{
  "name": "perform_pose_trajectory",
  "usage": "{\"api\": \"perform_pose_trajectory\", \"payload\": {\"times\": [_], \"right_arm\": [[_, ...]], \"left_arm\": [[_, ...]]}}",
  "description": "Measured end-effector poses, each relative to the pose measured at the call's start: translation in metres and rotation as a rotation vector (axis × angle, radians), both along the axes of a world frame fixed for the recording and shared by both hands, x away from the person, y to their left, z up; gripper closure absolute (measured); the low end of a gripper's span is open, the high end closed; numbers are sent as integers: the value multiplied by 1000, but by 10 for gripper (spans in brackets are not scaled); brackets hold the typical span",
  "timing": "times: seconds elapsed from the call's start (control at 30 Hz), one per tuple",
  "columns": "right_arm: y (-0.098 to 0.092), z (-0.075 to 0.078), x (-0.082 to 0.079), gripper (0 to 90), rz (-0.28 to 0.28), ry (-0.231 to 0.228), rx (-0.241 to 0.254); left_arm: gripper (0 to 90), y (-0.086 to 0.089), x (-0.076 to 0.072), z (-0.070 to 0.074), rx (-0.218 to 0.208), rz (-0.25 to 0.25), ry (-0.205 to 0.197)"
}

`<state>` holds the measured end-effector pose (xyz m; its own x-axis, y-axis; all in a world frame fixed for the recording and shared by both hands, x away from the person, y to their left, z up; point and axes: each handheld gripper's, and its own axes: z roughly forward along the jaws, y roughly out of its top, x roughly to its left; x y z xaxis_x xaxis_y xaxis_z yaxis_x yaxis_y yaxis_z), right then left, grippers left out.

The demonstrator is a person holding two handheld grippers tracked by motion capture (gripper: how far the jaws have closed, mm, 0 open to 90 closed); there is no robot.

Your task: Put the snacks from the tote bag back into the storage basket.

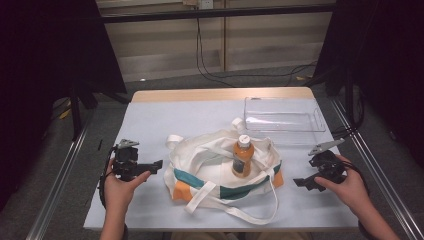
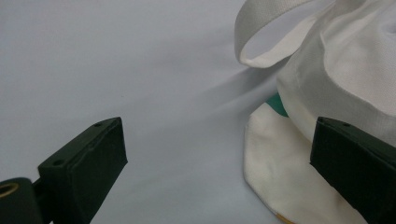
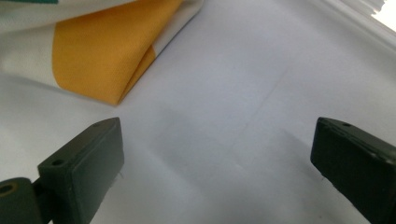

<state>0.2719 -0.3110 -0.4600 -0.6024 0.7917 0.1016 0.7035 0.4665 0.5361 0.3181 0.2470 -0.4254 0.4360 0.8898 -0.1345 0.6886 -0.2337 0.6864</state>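
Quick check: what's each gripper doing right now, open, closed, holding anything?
Left gripper: open, holding nothing, beside the bag.
Right gripper: open, holding nothing, over bare table.

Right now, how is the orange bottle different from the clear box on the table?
The bottle stands upright and tall, while the clear box lies low and flat. The bottle looks full of orange drink and has a white cap; the clear box is see-through with nothing in it. The bottle sits in the middle of the white cloth bag; the clear box rests on the bare table cover behind the bag, nearer the far right corner. Neither is touched by a gripper.
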Motion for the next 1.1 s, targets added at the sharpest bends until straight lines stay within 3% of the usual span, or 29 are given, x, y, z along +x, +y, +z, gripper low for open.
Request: {"api": "perform_pose_trajectory", "payload": {"times": [0.03, 0.3, 0.73, 1.1], "right_arm": [[2, 2, 2, 23, 14, 17, -32], [14, 13, 10, 20, 66, 90, -84], [22, 31, 19, 27, 128, 136, -140], [27, 43, 24, 29, 136, 168, -168]], "left_arm": [[34, 0, 0, -1, 1, 1, 0], [27, 1, 0, -3, -8, -3, 8], [22, 4, 0, -5, -3, -3, 9], [22, 5, 0, -5, -11, 5, 10]]}}
